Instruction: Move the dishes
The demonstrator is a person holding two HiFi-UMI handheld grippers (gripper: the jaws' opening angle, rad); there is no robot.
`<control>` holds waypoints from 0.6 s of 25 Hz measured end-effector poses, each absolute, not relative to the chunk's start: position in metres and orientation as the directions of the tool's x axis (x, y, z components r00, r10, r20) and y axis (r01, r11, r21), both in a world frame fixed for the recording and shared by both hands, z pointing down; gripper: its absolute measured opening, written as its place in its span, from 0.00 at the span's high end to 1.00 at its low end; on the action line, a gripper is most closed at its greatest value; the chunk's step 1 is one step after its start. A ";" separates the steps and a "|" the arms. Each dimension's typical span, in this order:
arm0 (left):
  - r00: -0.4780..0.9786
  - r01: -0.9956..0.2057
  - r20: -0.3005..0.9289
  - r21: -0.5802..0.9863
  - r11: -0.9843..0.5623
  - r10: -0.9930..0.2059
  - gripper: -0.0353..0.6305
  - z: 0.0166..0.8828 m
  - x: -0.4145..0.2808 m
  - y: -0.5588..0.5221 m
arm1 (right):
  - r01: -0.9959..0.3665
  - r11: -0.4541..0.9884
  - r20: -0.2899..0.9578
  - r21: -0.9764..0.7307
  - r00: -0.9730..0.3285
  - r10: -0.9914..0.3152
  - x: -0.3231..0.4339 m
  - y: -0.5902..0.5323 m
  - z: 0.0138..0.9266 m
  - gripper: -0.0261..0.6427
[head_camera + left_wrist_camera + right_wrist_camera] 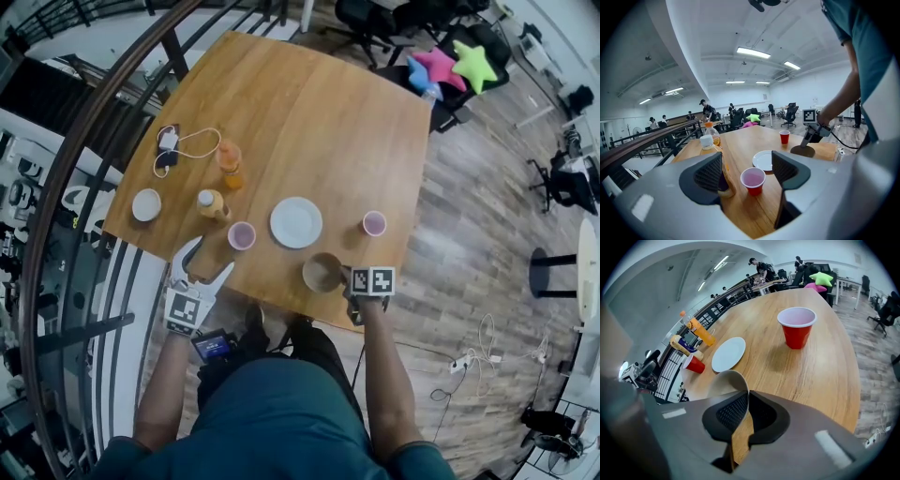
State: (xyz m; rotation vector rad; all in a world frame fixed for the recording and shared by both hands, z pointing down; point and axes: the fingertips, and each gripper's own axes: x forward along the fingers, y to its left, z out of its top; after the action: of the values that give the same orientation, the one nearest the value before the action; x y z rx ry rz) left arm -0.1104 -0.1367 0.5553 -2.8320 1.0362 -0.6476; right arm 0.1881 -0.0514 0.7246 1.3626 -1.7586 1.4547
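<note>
A brown bowl [322, 272] sits near the table's front edge, and my right gripper [354, 283] is shut on its right rim. In the right gripper view the bowl's rim [729, 380] is pinched between the two pads of the right gripper [745, 411]. A white plate [295, 222] lies flat just behind the bowl. At the left edge rests a small white dish [146, 204]. My left gripper [208, 261] is open over the front left of the table. It [747, 171] holds nothing, and a red cup [753, 180] stands beyond its jaws.
A second red cup [374, 223] stands right of the plate. Two orange-drink bottles [230, 164] [212, 203] stand at the left, and behind them lie a phone and white cable [169, 145]. A railing runs along the table's left side, and office chairs stand at the far end.
</note>
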 end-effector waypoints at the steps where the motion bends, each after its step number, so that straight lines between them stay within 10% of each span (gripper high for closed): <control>1: 0.686 -0.604 0.364 -0.197 -0.772 -0.630 0.45 0.554 -0.113 -0.134 | -0.895 -0.067 0.837 -0.442 -0.384 -0.389 0.188 -0.049 0.725 0.93; 15: 0.694 -0.599 0.321 -0.240 -0.764 -0.645 0.45 0.513 -0.148 -0.113 | -0.939 -0.027 0.776 -0.343 -0.267 -0.571 0.202 -0.054 0.649 0.92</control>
State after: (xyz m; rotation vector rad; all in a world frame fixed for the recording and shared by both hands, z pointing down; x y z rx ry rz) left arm -0.1483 -0.1131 0.5133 -2.7832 1.0259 -0.5944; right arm 0.2025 -0.0543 0.6492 1.5777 -1.8493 1.2159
